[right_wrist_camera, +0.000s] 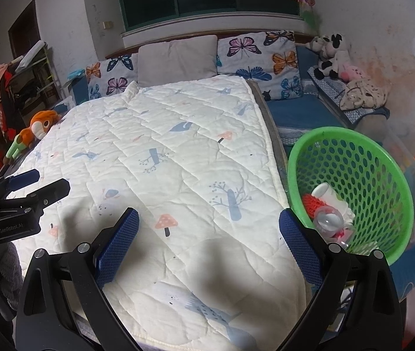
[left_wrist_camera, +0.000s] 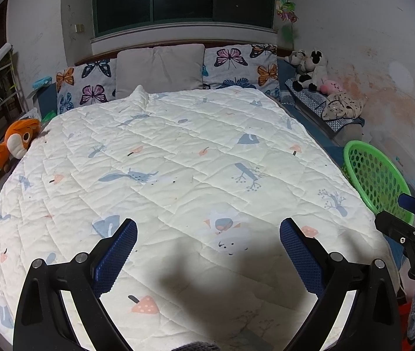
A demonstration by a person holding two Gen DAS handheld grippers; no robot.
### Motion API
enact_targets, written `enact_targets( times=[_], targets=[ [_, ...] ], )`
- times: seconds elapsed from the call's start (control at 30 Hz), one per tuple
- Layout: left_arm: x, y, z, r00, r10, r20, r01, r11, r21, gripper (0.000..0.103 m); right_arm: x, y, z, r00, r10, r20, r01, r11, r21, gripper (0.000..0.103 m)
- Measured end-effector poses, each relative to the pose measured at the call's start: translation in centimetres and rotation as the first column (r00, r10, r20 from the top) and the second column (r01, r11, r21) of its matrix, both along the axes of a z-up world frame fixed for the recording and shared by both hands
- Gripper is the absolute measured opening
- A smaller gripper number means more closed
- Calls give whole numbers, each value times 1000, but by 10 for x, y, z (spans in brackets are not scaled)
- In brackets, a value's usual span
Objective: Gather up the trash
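Jaws on both our grippers, left (left_wrist_camera: 208, 235) and right (right_wrist_camera: 209, 225), stand wide and empty over the quilt (right_wrist_camera: 178, 146). The trash (right_wrist_camera: 328, 204) sits in the basket (right_wrist_camera: 382, 158), beside the bed, nearest our right gripper.

Got both hand-held grippers up side by side right now, pointing the same way. My left hand-held gripper (left_wrist_camera: 208, 232) has its jaws spread wide, blue mesh pads (left_wrist_camera: 117, 256) facing each other across a big gap with nothing between them. Same deal with my right hand-held gripper (right_wrist_camera: 209, 231): jaws wide apart, pads (right_wrist_camera: 301, 248) bare. From the left wrist view the right one pokes in at the far right edge, and from the right wrist view the left one shows at the far left, held level and close beside it.
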State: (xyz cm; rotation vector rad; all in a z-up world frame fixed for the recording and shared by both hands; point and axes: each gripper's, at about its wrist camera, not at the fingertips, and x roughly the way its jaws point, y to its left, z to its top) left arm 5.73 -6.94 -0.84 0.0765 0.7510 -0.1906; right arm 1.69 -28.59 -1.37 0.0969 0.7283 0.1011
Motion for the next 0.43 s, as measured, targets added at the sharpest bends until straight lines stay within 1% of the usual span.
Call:
enact_targets(
  times=[0.43],
  targets=[
    [-1,6,-2,1000,17,-4,-17,1000,1,95,1,3,-1,1000,13,-1,-13,1000,3,97]
  ],
)
